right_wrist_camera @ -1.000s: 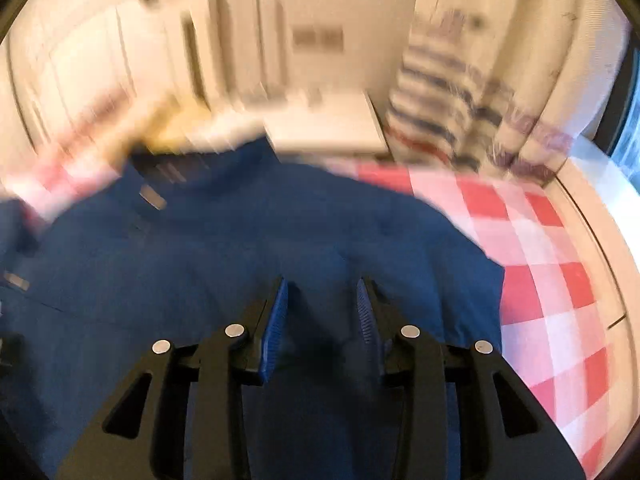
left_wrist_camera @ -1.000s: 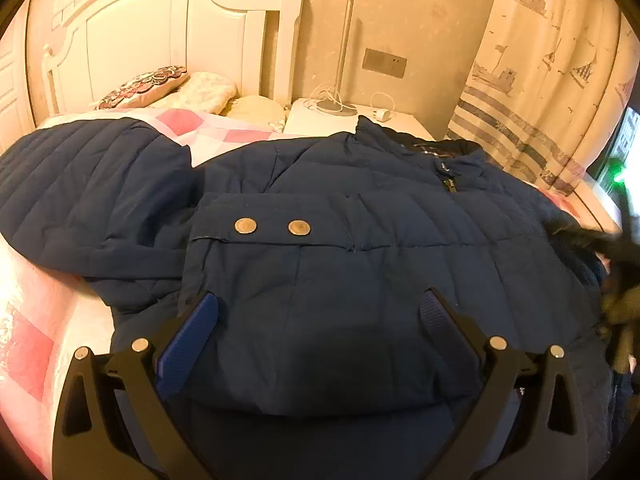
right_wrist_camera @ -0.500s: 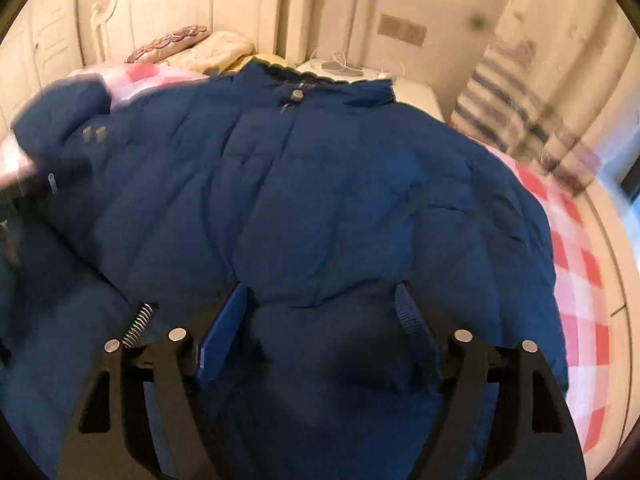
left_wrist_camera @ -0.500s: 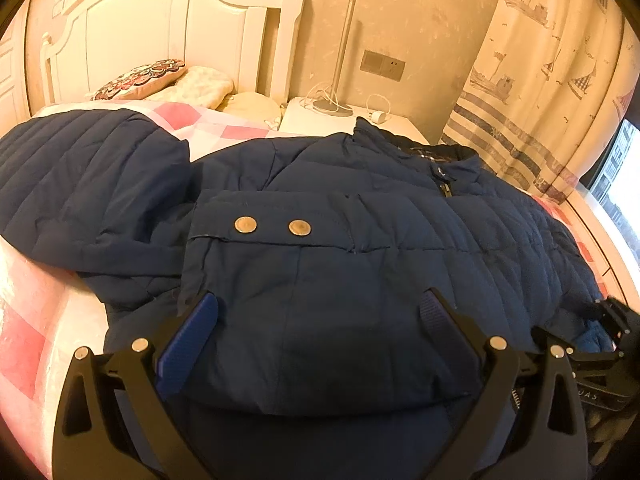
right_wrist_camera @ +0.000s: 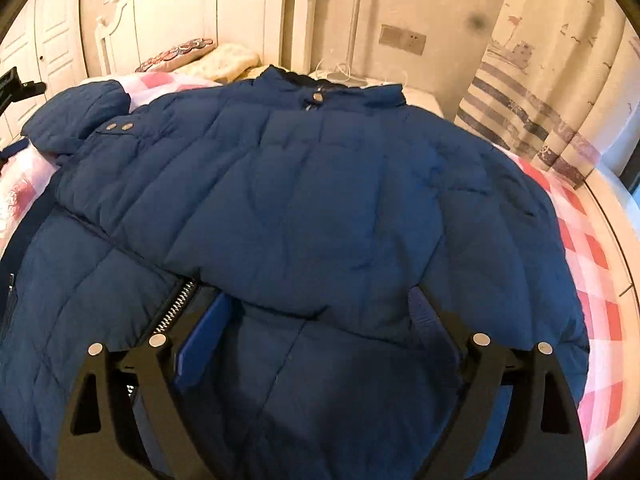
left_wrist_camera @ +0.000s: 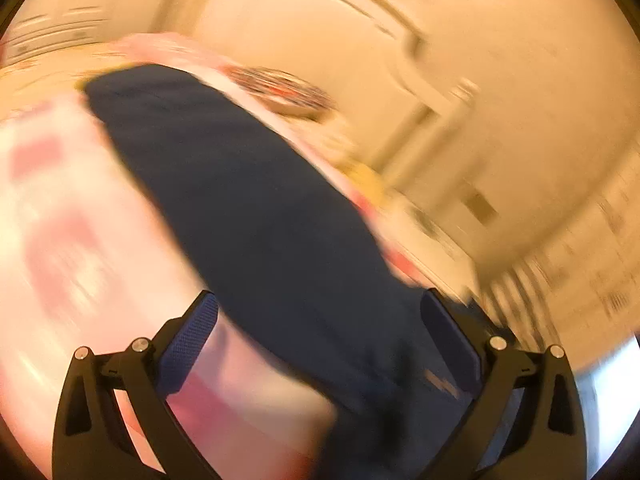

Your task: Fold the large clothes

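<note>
Jacket (right_wrist_camera: 304,200) is lying mid-frame across the bed (right_wrist_camera: 592,248), one sleeve folded in. Right gripper (right_wrist_camera: 320,320), just opening, is hovering empty; left gripper (left_wrist_camera: 320,332), spread wide and empty, is probably heading for the other sleeve.

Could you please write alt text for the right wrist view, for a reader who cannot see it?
A navy puffer jacket lies spread on a bed with a pink checked sheet, one sleeve folded across its front. The right hand-held gripper sits open above the hem, nothing between its blue pads. Behind are a white headboard and a striped curtain.
</note>
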Demonstrator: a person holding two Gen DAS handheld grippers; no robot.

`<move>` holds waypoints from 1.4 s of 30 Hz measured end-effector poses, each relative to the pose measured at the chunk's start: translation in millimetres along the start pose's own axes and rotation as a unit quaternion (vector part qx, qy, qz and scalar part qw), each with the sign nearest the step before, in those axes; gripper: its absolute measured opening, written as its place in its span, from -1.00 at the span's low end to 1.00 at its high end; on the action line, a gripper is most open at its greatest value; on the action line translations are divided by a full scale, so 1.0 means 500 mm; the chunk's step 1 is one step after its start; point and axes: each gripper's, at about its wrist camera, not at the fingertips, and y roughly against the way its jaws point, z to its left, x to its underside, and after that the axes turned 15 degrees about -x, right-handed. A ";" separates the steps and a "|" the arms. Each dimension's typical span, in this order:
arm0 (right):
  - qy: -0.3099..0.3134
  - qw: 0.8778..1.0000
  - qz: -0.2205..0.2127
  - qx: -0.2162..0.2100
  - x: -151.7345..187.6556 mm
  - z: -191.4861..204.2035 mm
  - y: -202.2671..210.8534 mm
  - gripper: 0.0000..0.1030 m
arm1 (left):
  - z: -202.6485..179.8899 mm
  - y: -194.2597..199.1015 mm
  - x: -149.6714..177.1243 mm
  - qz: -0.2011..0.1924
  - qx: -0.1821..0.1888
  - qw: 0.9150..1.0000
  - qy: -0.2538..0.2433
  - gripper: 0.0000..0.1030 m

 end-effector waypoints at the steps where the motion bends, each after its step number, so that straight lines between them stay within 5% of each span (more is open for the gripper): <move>1: 0.001 1.000 -0.005 0.001 0.001 0.002 0.003 0.66 | 0.038 -0.018 -0.034 0.002 -0.020 0.999 0.026 0.95; 4: 0.000 1.000 -0.011 0.001 0.006 -0.001 0.008 0.65 | 0.128 -0.068 -0.103 0.025 -0.042 0.994 0.094 0.95; 9: -0.005 1.000 -0.025 -0.007 0.004 -0.013 0.011 0.65 | 0.161 -0.118 -0.178 0.037 -0.057 0.992 0.105 0.92; 11: -0.009 1.000 -0.026 -0.010 0.004 -0.016 0.010 0.65 | 0.160 -0.135 -0.192 0.039 -0.059 0.992 0.107 0.55; 12: -0.009 1.000 -0.026 -0.011 0.005 -0.016 0.012 0.65 | 0.156 -0.144 -0.195 0.043 -0.051 0.992 0.108 -0.38; 13: -0.009 1.000 -0.027 -0.012 0.005 -0.016 0.012 0.65 | 0.162 -0.160 -0.197 0.062 -0.027 0.990 0.121 -0.82; 16: -0.013 0.999 -0.037 -0.016 0.006 -0.019 0.018 0.65 | 0.156 -0.119 -0.195 0.018 -0.001 0.987 0.161 -0.92; 20: -0.034 0.995 -0.086 -0.024 0.012 -0.034 0.051 0.57 | 0.010 -0.001 -0.177 -0.056 0.025 0.996 0.067 -0.92; 23: -0.083 0.980 -0.180 -0.026 0.026 -0.066 0.106 0.56 | -0.154 0.114 -0.123 -0.107 0.084 0.989 -0.059 -0.92; 27: -0.152 0.953 -0.260 -0.016 0.047 -0.120 0.150 0.56 | -0.370 0.225 0.034 -0.127 0.157 0.951 -0.233 -0.91; 28: -0.161 0.947 -0.276 -0.012 0.052 -0.127 0.160 0.56 | -0.426 0.244 0.103 -0.127 0.163 0.936 -0.286 -0.90; 32: -0.191 0.918 -0.346 0.022 0.078 -0.154 0.208 0.58 | -0.568 0.225 0.364 -0.131 0.106 0.875 -0.455 -0.70; 35: -0.211 0.905 -0.368 0.035 0.091 -0.179 0.228 0.58 | -0.607 0.137 0.527 -0.085 0.058 0.823 -0.559 0.01; 36: -0.219 0.902 -0.369 0.036 0.092 -0.187 0.228 0.58 | -0.611 0.110 0.587 -0.103 0.028 0.794 -0.599 0.47; 38: -0.229 0.899 -0.371 0.034 0.097 -0.196 0.230 0.58 | -0.598 0.116 0.658 -0.181 -0.013 0.758 -0.627 0.56; 40: -0.231 0.899 -0.370 0.031 0.096 -0.201 0.230 0.58 | -0.596 0.128 0.657 -0.175 -0.005 0.755 -0.632 0.67; 42: -0.233 0.899 -0.369 0.031 0.097 -0.201 0.230 0.58 | -0.585 0.147 0.630 -0.139 0.031 0.770 -0.622 0.69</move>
